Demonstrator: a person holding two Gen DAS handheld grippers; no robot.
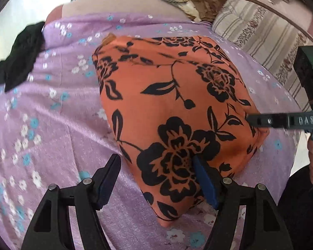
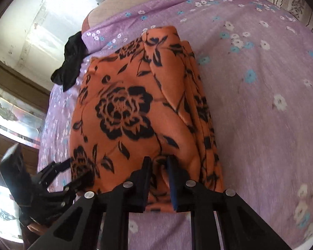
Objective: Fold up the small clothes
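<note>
The right gripper (image 2: 159,179) pinches the orange black-flowered folded cloth (image 2: 135,112) (near edge); the left gripper (image 1: 156,179) gapes wide, so lifting could unravel the layers.

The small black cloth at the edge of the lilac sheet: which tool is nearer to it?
Left. The left tool stands open at the orange garment's near-left corner; the right tool pinches its opposite edge, farther from the black cloth.
</note>
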